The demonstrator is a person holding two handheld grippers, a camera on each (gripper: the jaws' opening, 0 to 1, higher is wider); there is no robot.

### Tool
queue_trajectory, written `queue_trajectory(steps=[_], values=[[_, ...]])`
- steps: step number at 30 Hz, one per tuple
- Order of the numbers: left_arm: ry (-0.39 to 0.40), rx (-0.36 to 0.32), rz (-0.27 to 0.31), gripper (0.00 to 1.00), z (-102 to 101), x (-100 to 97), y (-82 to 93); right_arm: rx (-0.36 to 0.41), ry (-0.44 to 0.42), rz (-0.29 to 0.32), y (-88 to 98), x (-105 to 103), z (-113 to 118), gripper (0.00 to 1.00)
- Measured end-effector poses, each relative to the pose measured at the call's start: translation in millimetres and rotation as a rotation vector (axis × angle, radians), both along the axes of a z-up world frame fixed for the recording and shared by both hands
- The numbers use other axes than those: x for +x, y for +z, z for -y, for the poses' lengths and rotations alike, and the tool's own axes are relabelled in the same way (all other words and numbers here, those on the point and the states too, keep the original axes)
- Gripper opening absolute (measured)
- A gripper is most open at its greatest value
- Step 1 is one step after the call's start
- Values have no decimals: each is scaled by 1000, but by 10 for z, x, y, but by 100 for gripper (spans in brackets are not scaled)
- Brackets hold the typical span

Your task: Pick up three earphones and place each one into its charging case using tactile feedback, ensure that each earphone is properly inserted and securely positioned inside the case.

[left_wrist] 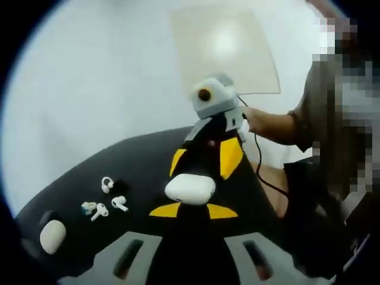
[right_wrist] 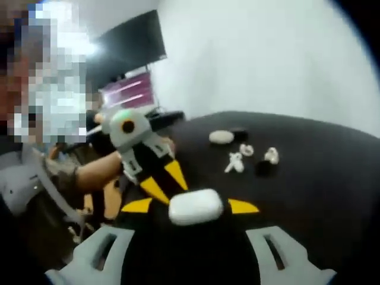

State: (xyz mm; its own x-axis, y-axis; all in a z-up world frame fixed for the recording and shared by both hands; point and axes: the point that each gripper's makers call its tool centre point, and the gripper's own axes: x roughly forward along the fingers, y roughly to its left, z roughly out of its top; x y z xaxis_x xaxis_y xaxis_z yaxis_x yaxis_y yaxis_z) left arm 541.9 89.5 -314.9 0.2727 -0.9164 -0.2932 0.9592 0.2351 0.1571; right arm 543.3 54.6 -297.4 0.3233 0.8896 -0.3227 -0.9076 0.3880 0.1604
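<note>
Black table (left_wrist: pixel 71 178): loose earphones (left_wrist: pixel 110 205), both claws clamped on white case (left_wrist: pixel 190 189).

Setting: office or lab workroom. Evidence: plain white walls (right_wrist: pixel 267 53); black tabletop (right_wrist: pixel 320 178); dark wall-mounted screen (right_wrist: pixel 133 41); a lit monitor (right_wrist: pixel 127 92) showing pink bands on a desk behind; a pale panel (left_wrist: pixel 225 50) on the wall; cable (left_wrist: pixel 261 172) trailing off the tabletop edge.
</note>
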Motion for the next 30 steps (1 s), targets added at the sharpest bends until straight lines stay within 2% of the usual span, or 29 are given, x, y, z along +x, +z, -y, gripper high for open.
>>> queue_trajectory(steps=[2, 3, 5, 6, 11, 17, 19, 23, 27, 29, 30], values=[[-3, 7, -1, 12, 1, -1, -14, 3, -7, 17, 35, -58, 78, 46], [-6, 8, -1, 12, 2, -4, -17, 31, 16, 5, 55, -136, 80, 43], [-11, 12, -6, 10, 3, -15, -26, 76, 62, -66, 52, -266, 40, 42], [-15, 13, -8, 9, 6, -25, -27, 88, 61, -88, 36, -266, 27, 42], [-20, 18, -1, 8, 15, -43, -34, 60, 31, -78, -49, -131, -48, 42], [-85, 15, 38, 7, 68, -151, -29, 89, 74, -83, -9, -29, -211, 44], [-94, 12, 33, 7, 76, -164, -30, 126, 100, -109, 22, 2, -285, 44], [-91, -9, 10, 11, 44, -159, 16, 126, 76, -111, 5, 123, -265, 43], [-6, -136, -5, 11, -33, -20, 258, 147, 38, -116, 9, 101, -136, 41], [108, -161, 16, 12, -140, 190, 314, 114, 33, -98, -44, 49, -77, 41], [139, -162, 12, 14, -170, 250, 316, 72, 44, -77, -92, 4, -51, 41]])
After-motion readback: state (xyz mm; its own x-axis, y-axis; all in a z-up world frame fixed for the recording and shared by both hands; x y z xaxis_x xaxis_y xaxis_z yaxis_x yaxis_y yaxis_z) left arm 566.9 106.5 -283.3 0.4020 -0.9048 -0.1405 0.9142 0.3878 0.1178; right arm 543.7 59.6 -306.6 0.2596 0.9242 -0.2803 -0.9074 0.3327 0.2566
